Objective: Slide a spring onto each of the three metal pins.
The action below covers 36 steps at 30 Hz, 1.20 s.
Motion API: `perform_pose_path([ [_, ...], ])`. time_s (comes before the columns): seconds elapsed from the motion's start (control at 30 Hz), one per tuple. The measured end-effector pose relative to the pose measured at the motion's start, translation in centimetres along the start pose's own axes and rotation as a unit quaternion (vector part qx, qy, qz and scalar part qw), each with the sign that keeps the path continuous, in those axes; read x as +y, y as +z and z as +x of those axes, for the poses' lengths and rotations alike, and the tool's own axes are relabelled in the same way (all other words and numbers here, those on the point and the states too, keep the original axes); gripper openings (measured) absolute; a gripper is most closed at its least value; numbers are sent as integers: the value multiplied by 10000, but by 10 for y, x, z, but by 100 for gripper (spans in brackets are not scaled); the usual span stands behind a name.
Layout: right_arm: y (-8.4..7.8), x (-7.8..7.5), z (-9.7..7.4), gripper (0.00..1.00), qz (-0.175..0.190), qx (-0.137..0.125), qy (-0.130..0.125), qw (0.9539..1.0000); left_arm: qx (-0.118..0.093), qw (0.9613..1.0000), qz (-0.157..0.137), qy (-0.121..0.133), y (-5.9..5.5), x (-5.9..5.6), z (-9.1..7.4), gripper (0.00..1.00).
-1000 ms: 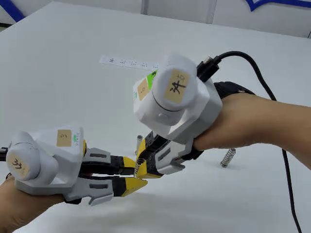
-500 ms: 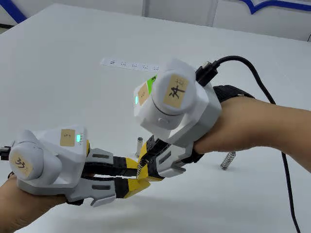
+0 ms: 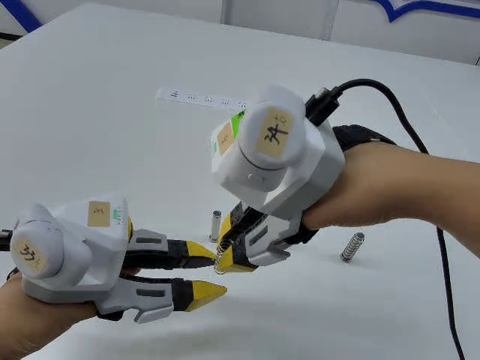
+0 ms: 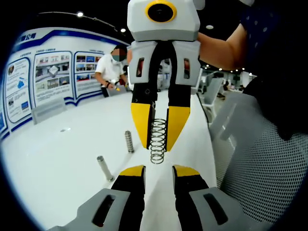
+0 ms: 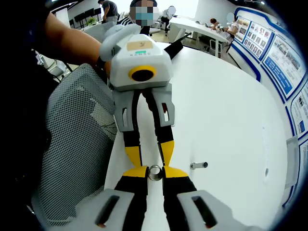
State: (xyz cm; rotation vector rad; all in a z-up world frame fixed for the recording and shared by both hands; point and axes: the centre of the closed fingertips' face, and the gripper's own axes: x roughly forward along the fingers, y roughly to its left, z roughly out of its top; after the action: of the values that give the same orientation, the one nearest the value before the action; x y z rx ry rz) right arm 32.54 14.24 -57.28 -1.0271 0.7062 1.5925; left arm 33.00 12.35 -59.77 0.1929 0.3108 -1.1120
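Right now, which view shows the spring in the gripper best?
The left gripper view: the spring hangs side-on, coils plain, pinched between the right gripper's jaws. The right gripper view shows it end-on, as a small ring. The head view shows a short stretch, partly hidden by the jaws.

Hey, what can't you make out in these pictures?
Whether anything is inside the far spring: too small, head view and left gripper view.
Table patch behind the right tongs: hidden by them, head view.
Power strip markings: too small, head view.
Black cable: cut by bottom edge, head view.
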Motion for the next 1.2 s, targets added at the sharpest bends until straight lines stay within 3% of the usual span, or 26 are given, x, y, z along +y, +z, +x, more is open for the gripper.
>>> perform_pose_path([
  [0.53, -5, -25, -18, 12, 156, 5, -256, 9995, -19, 9983, -362, 452, -12, 17, -12, 49],
  [1.2, -3, -65, -15, 12, 73, 86, -473, 9988, -89, 9961, -537, 691, -17, 26, -19, 62],
])
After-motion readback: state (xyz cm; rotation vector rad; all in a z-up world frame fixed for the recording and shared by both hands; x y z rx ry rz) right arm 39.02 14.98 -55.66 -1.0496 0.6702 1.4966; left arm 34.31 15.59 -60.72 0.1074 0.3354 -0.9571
